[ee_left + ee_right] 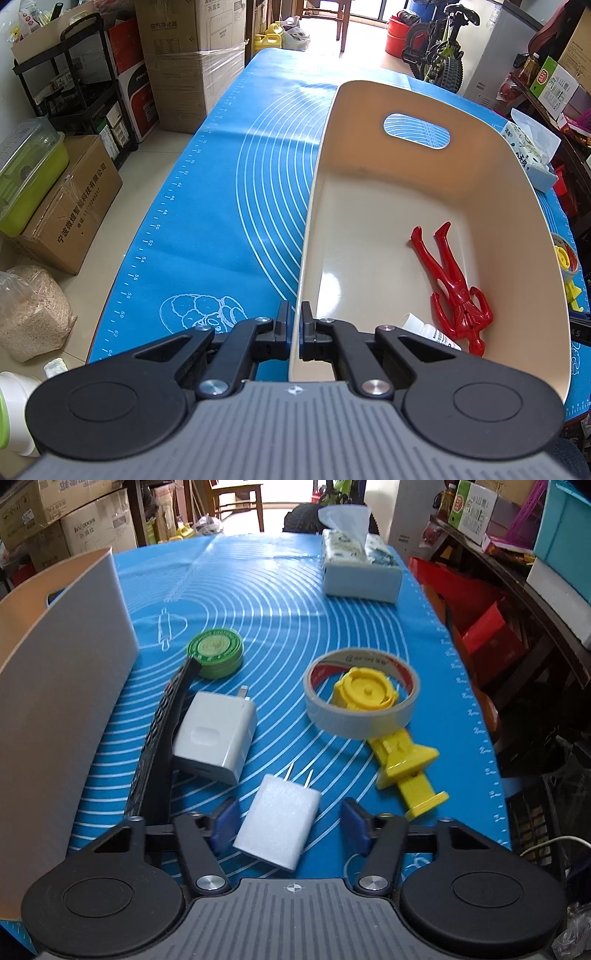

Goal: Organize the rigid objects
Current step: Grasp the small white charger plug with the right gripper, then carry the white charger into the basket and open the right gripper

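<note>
In the left wrist view my left gripper [295,314] is shut on the near left rim of a cream bin [369,221]. Inside the bin lie a red toy figure [456,288] and a white tube [428,330]. In the right wrist view my right gripper [290,821] is open, its jaws on either side of a small white plug adapter [279,821] lying on the blue mat [258,602]. Ahead lie a larger white charger [216,734], a black remote [159,738], a green round tin [216,651], a tape roll [362,692] and a yellow plastic toy [399,753].
The bin's outer wall [55,701] stands at the left of the right wrist view. A tissue pack [360,565] sits at the mat's far end. Cardboard boxes [188,55], a black shelf [85,85] and a small bicycle [439,48] surround the table.
</note>
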`<state>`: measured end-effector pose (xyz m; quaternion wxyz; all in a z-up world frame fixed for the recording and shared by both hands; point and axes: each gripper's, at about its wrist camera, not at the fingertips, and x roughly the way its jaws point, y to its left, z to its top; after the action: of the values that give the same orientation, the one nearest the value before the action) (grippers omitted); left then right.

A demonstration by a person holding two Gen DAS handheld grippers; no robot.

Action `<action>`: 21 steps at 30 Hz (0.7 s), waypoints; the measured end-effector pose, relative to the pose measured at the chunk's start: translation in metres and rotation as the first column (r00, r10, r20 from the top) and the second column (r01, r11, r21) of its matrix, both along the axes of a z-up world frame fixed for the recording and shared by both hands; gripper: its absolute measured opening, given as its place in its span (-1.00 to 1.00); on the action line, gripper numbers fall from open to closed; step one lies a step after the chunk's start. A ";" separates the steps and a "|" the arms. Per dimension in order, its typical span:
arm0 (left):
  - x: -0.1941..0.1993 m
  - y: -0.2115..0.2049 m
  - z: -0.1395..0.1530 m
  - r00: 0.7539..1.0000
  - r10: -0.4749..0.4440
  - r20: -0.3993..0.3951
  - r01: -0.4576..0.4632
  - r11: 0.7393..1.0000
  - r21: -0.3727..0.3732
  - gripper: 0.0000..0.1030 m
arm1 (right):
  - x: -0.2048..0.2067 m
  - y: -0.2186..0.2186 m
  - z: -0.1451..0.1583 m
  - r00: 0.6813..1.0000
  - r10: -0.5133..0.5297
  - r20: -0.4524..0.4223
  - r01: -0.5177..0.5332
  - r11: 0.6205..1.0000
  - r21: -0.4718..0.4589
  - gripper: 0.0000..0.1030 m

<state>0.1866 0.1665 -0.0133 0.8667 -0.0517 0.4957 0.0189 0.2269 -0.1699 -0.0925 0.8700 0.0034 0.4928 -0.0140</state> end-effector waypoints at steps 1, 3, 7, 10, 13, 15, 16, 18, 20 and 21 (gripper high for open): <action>0.000 0.000 0.000 1.000 0.000 0.000 0.000 1.000 0.000 -0.90 | 0.000 0.001 0.000 1.000 0.003 0.003 -0.003 1.000 -0.006 0.26; 0.000 0.000 0.000 1.000 0.000 0.000 0.000 1.000 0.000 -0.90 | 0.002 0.003 0.001 1.000 0.005 0.002 -0.005 1.000 -0.014 0.25; 0.000 0.000 0.000 1.000 0.000 0.000 0.000 1.000 0.000 -0.89 | 0.002 0.007 0.003 1.000 0.011 0.009 -0.011 1.000 -0.013 -0.10; 0.000 0.000 0.000 1.000 0.000 0.000 0.000 1.000 0.000 -0.89 | -0.001 0.010 0.004 0.999 0.028 0.024 -0.028 1.000 -0.008 -0.16; 0.000 0.000 0.000 1.000 0.000 0.000 0.000 1.000 0.001 -0.89 | -0.005 0.010 0.007 0.999 0.020 0.038 -0.020 1.000 -0.013 -0.18; 0.000 0.000 0.000 1.000 0.000 0.000 0.000 1.000 0.001 -0.89 | -0.007 0.008 0.011 0.999 0.012 0.052 -0.011 1.000 -0.012 -0.19; 0.000 0.000 0.000 1.000 0.000 0.000 0.000 1.000 0.000 -0.89 | -0.008 0.007 0.014 0.998 0.008 0.060 -0.007 1.000 -0.008 -0.19; 0.000 -0.001 0.000 1.000 0.000 0.000 0.000 1.000 0.001 -0.89 | -0.011 0.004 0.020 0.997 -0.002 0.077 0.002 1.000 0.003 -0.19; 0.000 0.000 0.000 1.000 0.000 0.000 0.000 1.000 0.001 -0.89 | -0.013 0.003 0.028 0.995 -0.009 0.096 0.008 1.000 0.010 -0.19; 0.000 0.000 0.000 1.000 0.000 0.000 0.000 1.000 0.001 -0.89 | -0.014 0.003 0.033 0.994 -0.009 0.107 0.007 1.000 0.014 -0.19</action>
<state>0.1867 0.1661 -0.0135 0.8667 -0.0514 0.4958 0.0192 0.2132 -0.1668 -0.0599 0.8952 0.0123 0.4453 -0.0138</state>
